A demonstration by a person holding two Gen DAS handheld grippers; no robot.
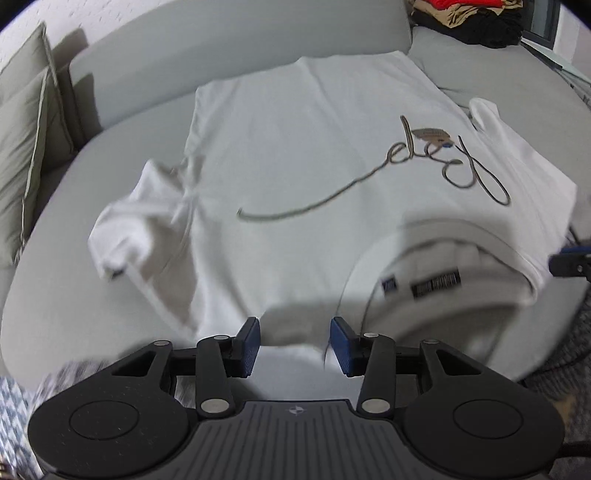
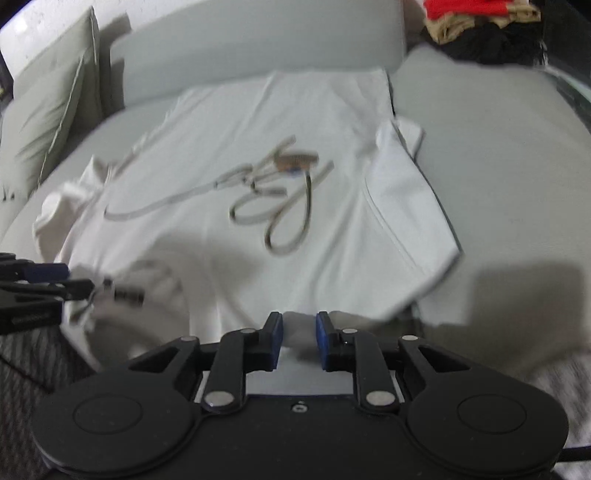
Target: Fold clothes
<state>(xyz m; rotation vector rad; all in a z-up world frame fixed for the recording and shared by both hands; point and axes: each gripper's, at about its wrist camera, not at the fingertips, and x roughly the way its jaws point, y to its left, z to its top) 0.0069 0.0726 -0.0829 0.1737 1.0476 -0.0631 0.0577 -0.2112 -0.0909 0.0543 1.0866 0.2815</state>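
Note:
A white T-shirt (image 1: 295,147) (image 2: 332,229) with a looping script print lies front up on the grey sofa seat (image 1: 55,295) (image 2: 498,166). Its collar and label (image 1: 436,286) are nearest me. My left gripper (image 1: 295,343) stands open over the near shoulder edge, with white cloth lying between its blue pads (image 1: 249,347) but not pinched. My right gripper (image 2: 299,338) is over the other shoulder, jaws narrowly apart, with a fold of the shirt in the gap. Each gripper shows at the edge of the other's view: the right gripper (image 1: 569,262) and the left gripper (image 2: 37,288).
Two grey-green cushions (image 1: 22,147) (image 2: 48,110) lean at the sofa's left end. A pile of red, tan and black clothes (image 1: 469,18) (image 2: 480,29) sits at the back right. The sofa backrest (image 2: 258,37) runs behind the shirt. A patterned rug (image 1: 11,406) lies below the seat edge.

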